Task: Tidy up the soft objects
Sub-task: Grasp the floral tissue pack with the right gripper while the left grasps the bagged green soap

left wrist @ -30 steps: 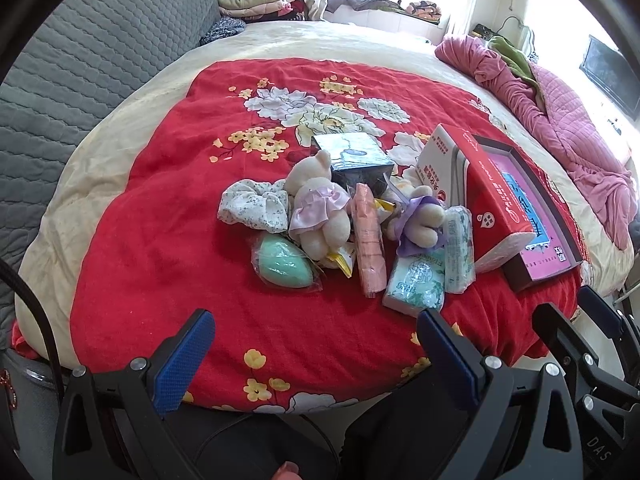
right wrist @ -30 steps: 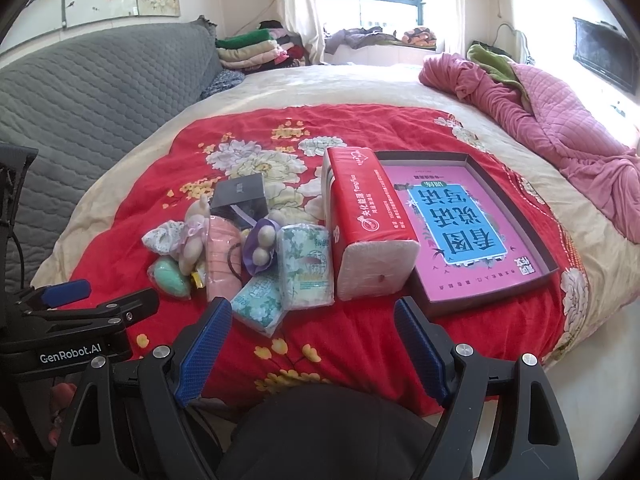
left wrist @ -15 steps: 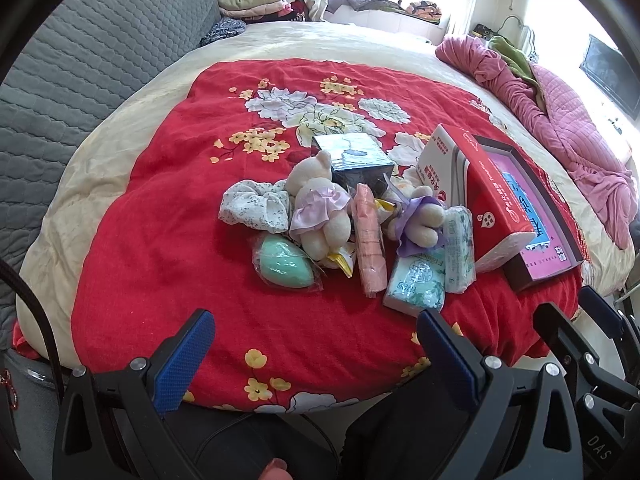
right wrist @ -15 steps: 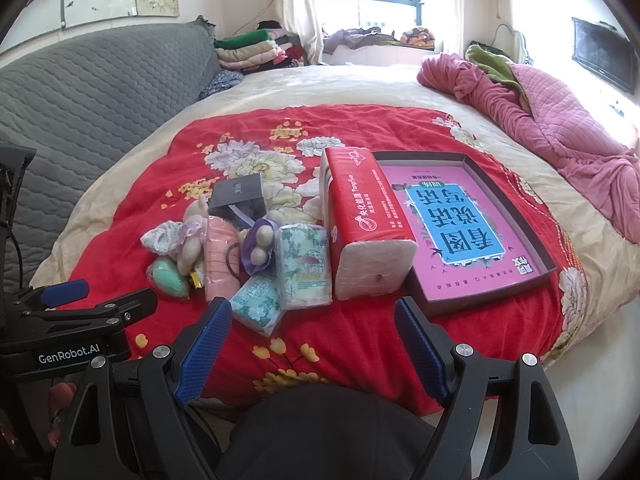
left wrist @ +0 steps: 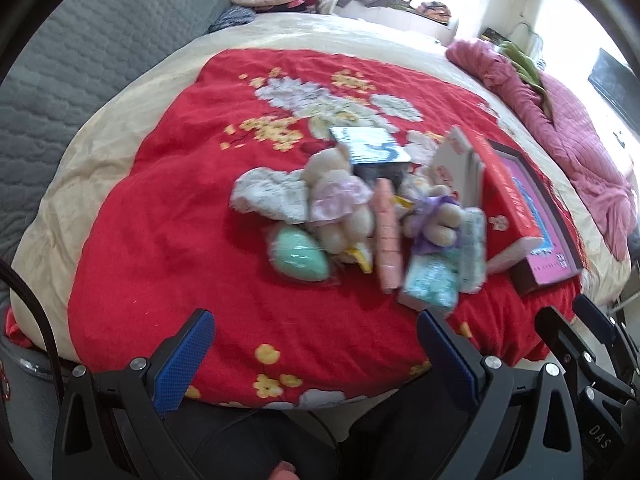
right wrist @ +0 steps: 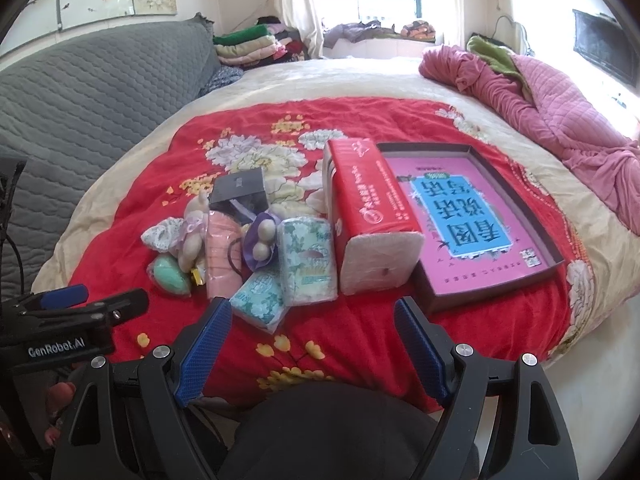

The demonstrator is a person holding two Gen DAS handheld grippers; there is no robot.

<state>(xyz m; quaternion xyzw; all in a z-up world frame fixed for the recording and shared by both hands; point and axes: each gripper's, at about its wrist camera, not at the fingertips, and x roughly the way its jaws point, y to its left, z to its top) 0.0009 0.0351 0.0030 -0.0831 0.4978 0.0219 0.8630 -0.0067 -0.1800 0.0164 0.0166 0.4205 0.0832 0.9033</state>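
A heap of soft things lies on the red flowered blanket (left wrist: 168, 240): a white scrunchie (left wrist: 268, 198), a plush bear in a pink dress (left wrist: 340, 208), a mint green sponge egg (left wrist: 298, 258), a pink roll (left wrist: 386, 236), a purple-bowed plush (left wrist: 434, 222) and tissue packs (right wrist: 306, 260). A red tissue pack (right wrist: 368, 208) lies beside an open box tray (right wrist: 500, 284) with a pink and blue bottom. My left gripper (left wrist: 312, 354) is open and empty, short of the blanket's near edge. My right gripper (right wrist: 310, 346) is open and empty, just before the tissue packs.
A small black box (right wrist: 240, 190) sits behind the heap. A grey quilted sofa back (right wrist: 80, 92) runs along the left. A pink quilt (right wrist: 560, 112) is bunched at the far right of the bed. Folded clothes (right wrist: 248, 46) are stacked at the back.
The left wrist view has turned blurred and shifted a little, so the left gripper is moving. The right gripper has crept slightly toward the heap. Both stay open.
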